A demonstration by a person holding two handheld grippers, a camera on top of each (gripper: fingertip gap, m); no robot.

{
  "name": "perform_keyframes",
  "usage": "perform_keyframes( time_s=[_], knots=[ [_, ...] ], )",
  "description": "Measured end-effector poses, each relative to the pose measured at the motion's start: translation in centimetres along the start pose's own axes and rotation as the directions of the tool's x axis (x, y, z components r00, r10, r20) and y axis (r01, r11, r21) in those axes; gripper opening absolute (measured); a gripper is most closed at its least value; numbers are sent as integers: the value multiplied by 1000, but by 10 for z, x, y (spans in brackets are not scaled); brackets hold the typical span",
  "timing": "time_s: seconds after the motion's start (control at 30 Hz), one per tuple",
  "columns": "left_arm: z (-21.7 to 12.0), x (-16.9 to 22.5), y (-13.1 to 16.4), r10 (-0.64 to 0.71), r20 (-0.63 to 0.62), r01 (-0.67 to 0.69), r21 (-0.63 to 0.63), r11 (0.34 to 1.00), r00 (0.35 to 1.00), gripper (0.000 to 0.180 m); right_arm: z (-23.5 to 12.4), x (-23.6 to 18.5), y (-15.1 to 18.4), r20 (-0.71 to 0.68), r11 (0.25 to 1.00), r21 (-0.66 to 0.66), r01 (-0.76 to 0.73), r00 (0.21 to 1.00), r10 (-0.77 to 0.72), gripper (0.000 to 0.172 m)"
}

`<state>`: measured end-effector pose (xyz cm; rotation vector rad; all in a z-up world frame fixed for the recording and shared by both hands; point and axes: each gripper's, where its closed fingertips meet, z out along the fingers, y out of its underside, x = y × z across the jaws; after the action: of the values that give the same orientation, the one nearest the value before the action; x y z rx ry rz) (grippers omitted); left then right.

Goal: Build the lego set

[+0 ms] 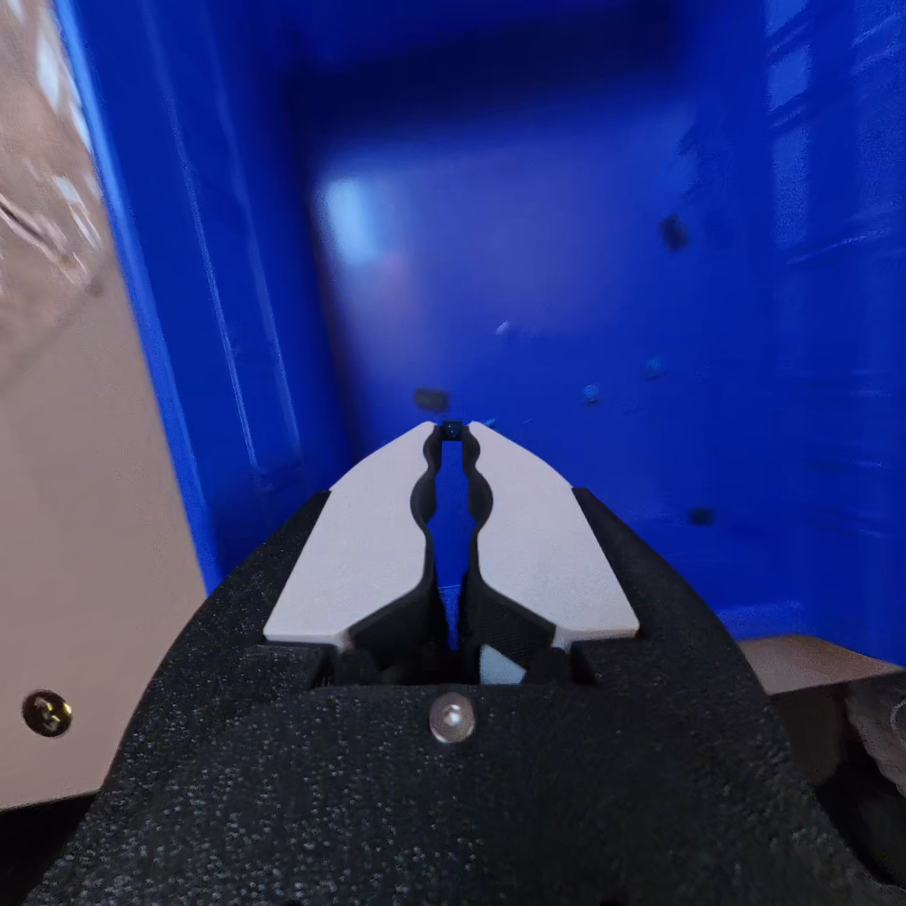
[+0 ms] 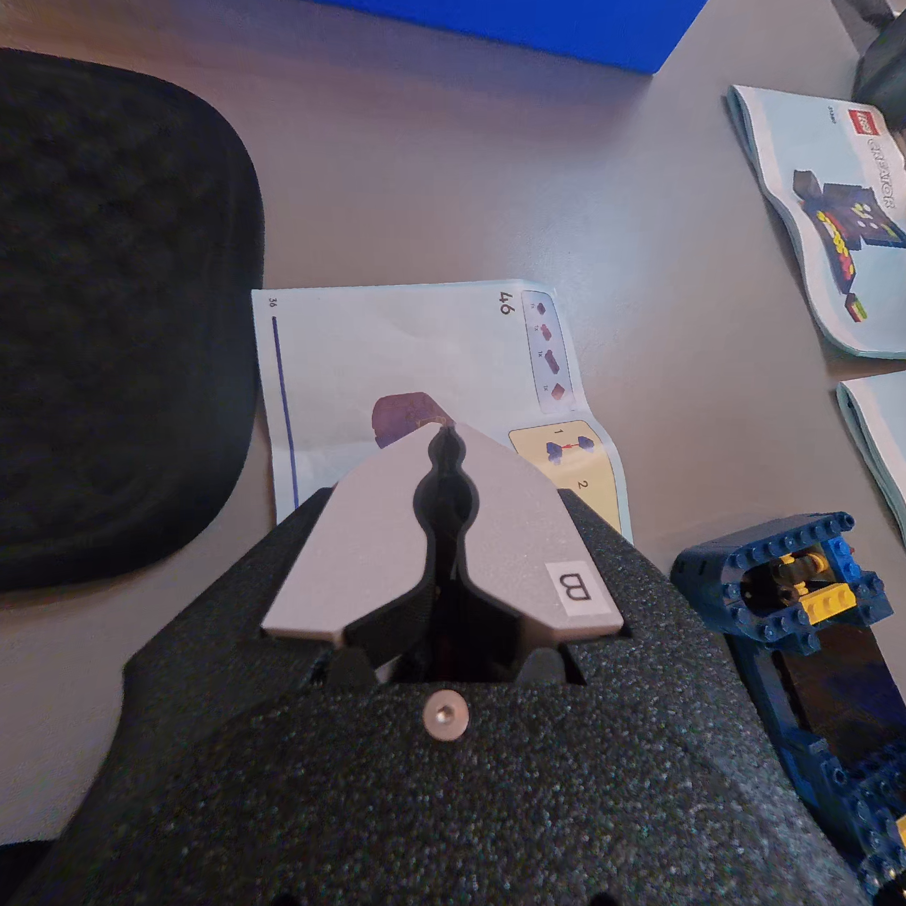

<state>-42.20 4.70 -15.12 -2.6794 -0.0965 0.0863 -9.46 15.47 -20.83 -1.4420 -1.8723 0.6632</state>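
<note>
My left gripper (image 1: 451,432) reaches into a blue plastic bin (image 1: 490,220). It is shut on a small dark blue brick (image 1: 451,431) pinched at its very fingertips, above the bin floor. Several small loose pieces lie on the bin floor, the nearest a dark one (image 1: 430,398) just beyond the tips. My right gripper (image 2: 447,431) is shut with its pads together and nothing between them. It hovers over an open instruction page (image 2: 392,353) on the grey table (image 2: 490,171).
A black padded mat (image 2: 113,318) lies left of the page. A partly built dark blue and yellow brick model (image 2: 784,578) sits at the right. Two booklets (image 2: 833,220) (image 2: 877,441) lie at the far right. The bin's edge (image 2: 539,24) shows at the top. A beige panel with a screw (image 1: 46,713) stands left of the bin. There is about 35 cm between the tips of the two grippers.
</note>
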Motion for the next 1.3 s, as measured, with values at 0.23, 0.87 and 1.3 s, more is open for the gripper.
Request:
perform_keyframes(
  time_s=[0.23, 0.87, 1.3],
  knots=[
    [-52, 208, -75, 563, -195, -516, 244, 821, 803, 7, -1, 0, 1, 4, 1000, -1, -3, 1000, 3, 0],
    [73, 260, -38, 468, -470, -566, -83, 820, 748, 17, -4, 0, 3, 5, 1000, -2, -3, 1000, 3, 0],
    [3, 243, -72, 468, -252, -435, 177, 883, 847, 62, -3, 0, 3, 5, 1000, -1, -4, 1000, 4, 0]
  ],
)
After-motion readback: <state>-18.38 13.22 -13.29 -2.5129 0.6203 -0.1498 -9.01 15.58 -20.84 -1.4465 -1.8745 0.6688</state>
